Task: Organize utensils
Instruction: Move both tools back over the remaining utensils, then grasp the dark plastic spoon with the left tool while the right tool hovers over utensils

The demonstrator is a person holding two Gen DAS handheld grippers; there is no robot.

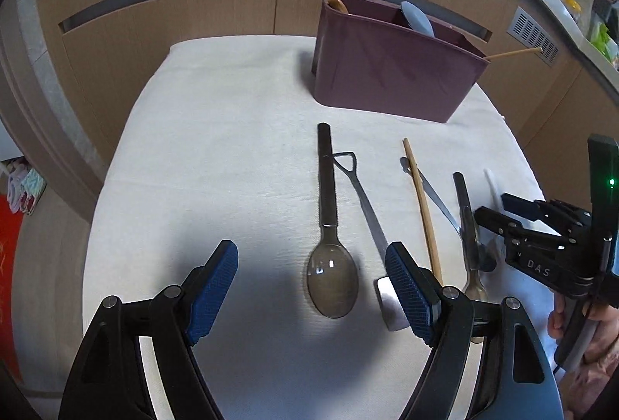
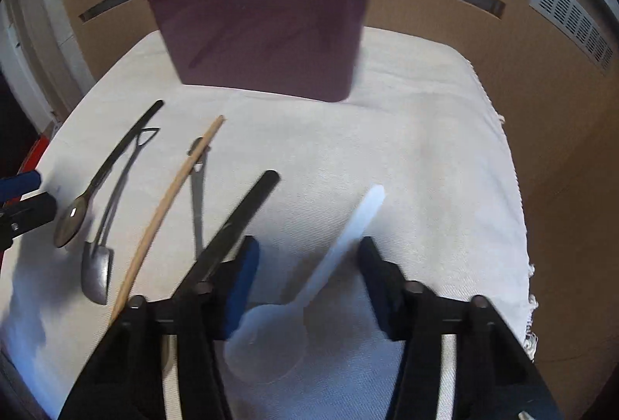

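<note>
My left gripper (image 1: 311,284) is open low over the white cloth, its blue pads (image 1: 212,284) either side of the bowl of a black-handled spoon (image 1: 332,280). The right pad partly covers the blade of a small shovel-shaped metal spoon (image 1: 371,222). My right gripper (image 2: 309,276) is open, and the handle of a white plastic spoon (image 2: 336,249) lies between its fingers without touching the pads. Its bowl (image 2: 267,338) lies under the jaws. In the left wrist view the right gripper (image 1: 495,207) comes in from the right edge.
A maroon utensil holder (image 1: 387,71) stands at the back with a wooden spoon, a pale blue spoon and a chopstick in it. On the cloth also lie a chopstick (image 2: 170,203), a slim metal utensil (image 2: 197,195) and a black-handled utensil (image 2: 240,222). The cloth's fringed edge (image 2: 530,304) is at the right.
</note>
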